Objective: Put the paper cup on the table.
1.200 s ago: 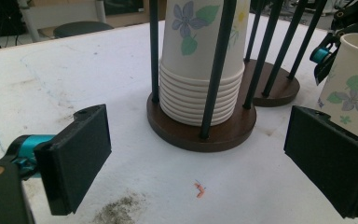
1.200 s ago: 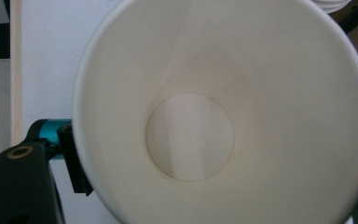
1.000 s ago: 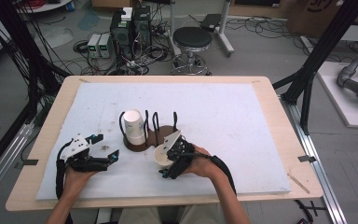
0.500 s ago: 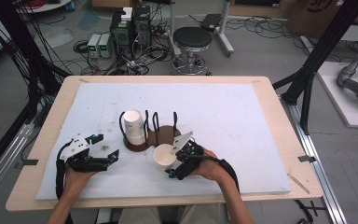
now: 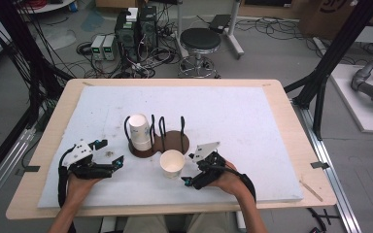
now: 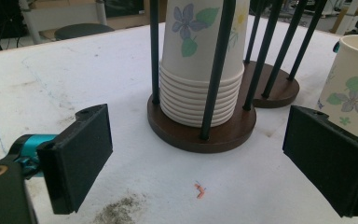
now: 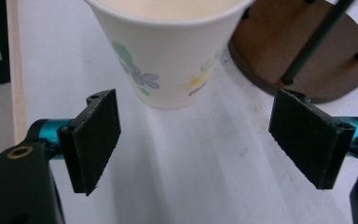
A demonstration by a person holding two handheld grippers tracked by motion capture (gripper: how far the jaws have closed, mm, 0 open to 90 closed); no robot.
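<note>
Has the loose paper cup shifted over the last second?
Yes. The paper cup sits nearer the table's front edge, farther from the wooden cup rack, released by the right claw.

loose cup [image 5: 172, 162] x1 | cup stack [image 5: 139, 131] x1 | holder [image 5: 175, 141] x1 | tools x2

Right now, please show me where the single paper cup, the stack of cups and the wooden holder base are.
single paper cup [image 5: 172, 163], high view, on its open rim and inside.
stack of cups [image 6: 200, 60], left gripper view, on the flowered side wall.
wooden holder base [image 7: 307, 51], right gripper view, on its bare brown top.
</note>
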